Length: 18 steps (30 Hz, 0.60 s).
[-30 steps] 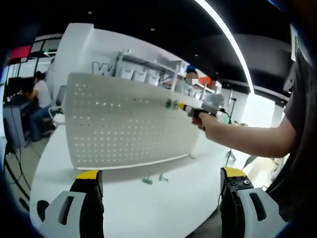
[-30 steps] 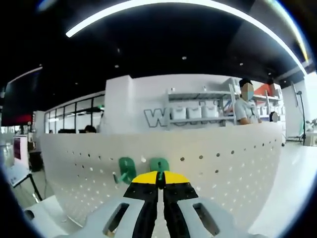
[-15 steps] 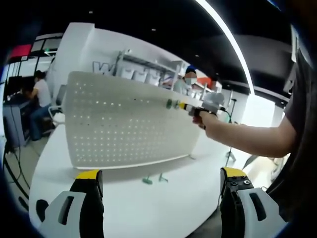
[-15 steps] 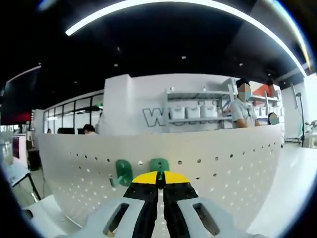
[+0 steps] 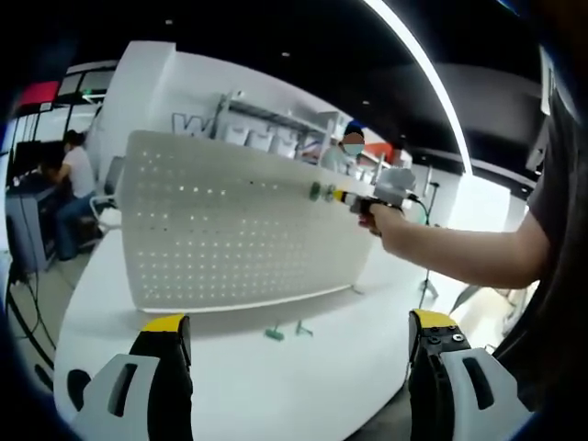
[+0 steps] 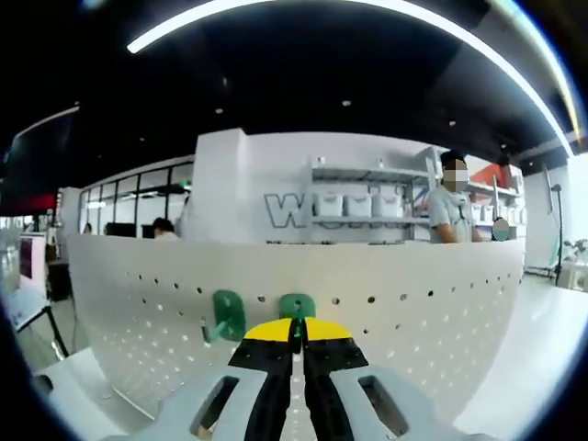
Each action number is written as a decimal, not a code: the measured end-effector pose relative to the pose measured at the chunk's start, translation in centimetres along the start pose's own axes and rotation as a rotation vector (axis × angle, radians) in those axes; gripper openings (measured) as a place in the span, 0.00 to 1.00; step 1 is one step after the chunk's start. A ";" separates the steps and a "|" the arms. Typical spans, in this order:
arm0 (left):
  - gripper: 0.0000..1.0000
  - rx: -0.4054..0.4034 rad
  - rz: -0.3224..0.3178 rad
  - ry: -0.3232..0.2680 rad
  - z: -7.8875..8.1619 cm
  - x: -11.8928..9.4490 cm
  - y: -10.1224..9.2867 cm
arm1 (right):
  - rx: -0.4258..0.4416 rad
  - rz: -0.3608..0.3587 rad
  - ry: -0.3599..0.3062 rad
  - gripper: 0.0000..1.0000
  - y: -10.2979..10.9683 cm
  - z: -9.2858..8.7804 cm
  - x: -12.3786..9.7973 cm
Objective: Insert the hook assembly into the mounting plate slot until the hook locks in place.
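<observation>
A green hook sits against the upper part of the white pegboard, pinched between the right gripper's closed jaws; those jaws hide its lower half. Just beside it, a second green hook hangs on the pegboard. The left gripper hangs back from the pegboard, jaws spread wide, empty. Two small pieces lie at the pegboard's foot, too small to identify. Since the previous frame, the hook's place on the pegboard is unchanged.
</observation>
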<state>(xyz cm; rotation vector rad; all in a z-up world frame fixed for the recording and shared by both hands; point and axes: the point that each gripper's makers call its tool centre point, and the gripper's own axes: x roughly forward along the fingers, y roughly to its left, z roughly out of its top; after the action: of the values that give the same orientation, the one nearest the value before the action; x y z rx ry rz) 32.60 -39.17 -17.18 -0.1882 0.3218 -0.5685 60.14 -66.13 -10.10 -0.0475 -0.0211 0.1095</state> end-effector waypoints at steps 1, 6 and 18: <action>1.00 0.001 -0.001 -0.001 0.1 0.0 0.0 | 0.001 0.000 -0.001 0.01 0.0 0.1 0.0; 1.00 0.002 0.000 -0.004 0.2 -0.1 0.0 | 0.004 -0.002 -0.010 0.06 -0.4 0.9 0.2; 1.00 0.015 0.000 -0.021 0.7 -0.7 -0.6 | 0.023 0.018 -0.038 0.10 -0.7 3.0 -0.3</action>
<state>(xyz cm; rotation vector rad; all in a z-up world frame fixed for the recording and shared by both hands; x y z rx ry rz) 31.95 -39.25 -16.21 -0.1796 0.2972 -0.5689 59.87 -66.70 -7.12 -0.0230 -0.0573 0.1284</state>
